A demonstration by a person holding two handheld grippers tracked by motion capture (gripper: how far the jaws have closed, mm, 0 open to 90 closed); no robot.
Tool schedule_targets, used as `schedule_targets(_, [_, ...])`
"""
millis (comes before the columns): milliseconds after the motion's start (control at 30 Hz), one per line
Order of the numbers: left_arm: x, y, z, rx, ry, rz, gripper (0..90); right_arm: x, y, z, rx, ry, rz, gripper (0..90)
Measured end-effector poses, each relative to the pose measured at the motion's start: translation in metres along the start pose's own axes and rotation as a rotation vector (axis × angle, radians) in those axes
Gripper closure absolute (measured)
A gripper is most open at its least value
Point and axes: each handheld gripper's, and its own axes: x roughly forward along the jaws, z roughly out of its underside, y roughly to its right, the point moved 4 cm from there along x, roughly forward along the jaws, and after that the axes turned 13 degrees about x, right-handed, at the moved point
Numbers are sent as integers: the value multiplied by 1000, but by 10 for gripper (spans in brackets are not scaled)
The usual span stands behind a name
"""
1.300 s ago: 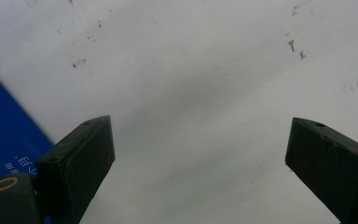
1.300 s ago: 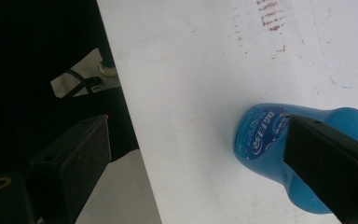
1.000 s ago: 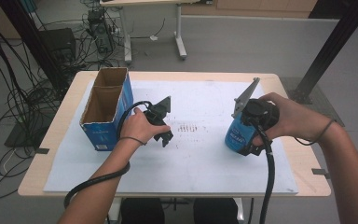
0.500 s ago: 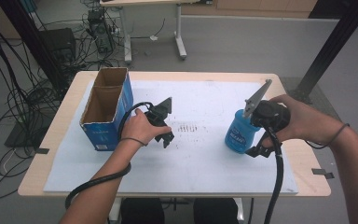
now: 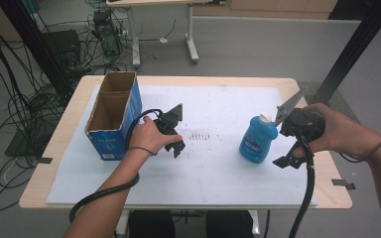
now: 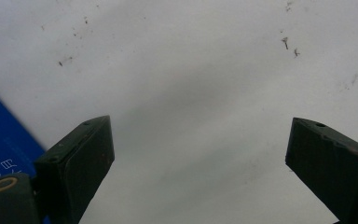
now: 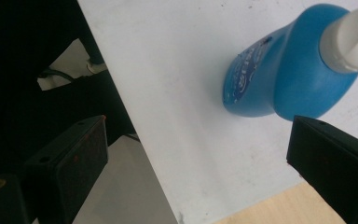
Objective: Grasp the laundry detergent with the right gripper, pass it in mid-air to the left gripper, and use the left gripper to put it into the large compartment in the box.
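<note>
A blue plastic bottle with a white cap [image 5: 258, 139] is seen standing upright on the white sheet [image 5: 218, 168] that covers the wooden desk [image 5: 322, 148], toward the sheet's right side; in the right gripper view the same bottle [image 7: 284, 74] is seen at the upper right, apart from both black fingers [image 7: 326, 158], which are spread wide with nothing between them; the right gripper [image 5: 287, 161] is held just to the right of the bottle, close beside it but not touching it, and is gripped by the person's right hand [image 5: 335, 131]; a grey three-cornered plate on top of that gripper is seen reaching up beside the bottle's cap; near the middle of the sheet a patch of small dark specks [image 5: 201, 135] is marked; just left of those specks the left gripper [image 5: 177, 148] is held by the left hand [image 5: 149, 139], pointed down at the sheet; in the left gripper view its fingers [image 6: 79, 158] are likewise released and spread wide over the bare white sheet, holding nothing; farther left an open blue cardboard box with a brown inside [image 5: 113, 116] is set near the left edge of the desk, well apart from the bottle; a corner of that blue box [image 6: 4, 144] is caught at the left of the left gripper view.
</note>
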Motion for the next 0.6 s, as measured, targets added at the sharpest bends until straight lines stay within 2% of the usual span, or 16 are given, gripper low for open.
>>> schedule_targets(267, [1, 0, -1, 3, -1, 3, 81, -1, 8, 14, 43, 5, 12, 54])
schedule_targets(600, [4, -2, 0, 3, -8, 8, 82, 4, 18, 38, 121, 43, 28, 55])
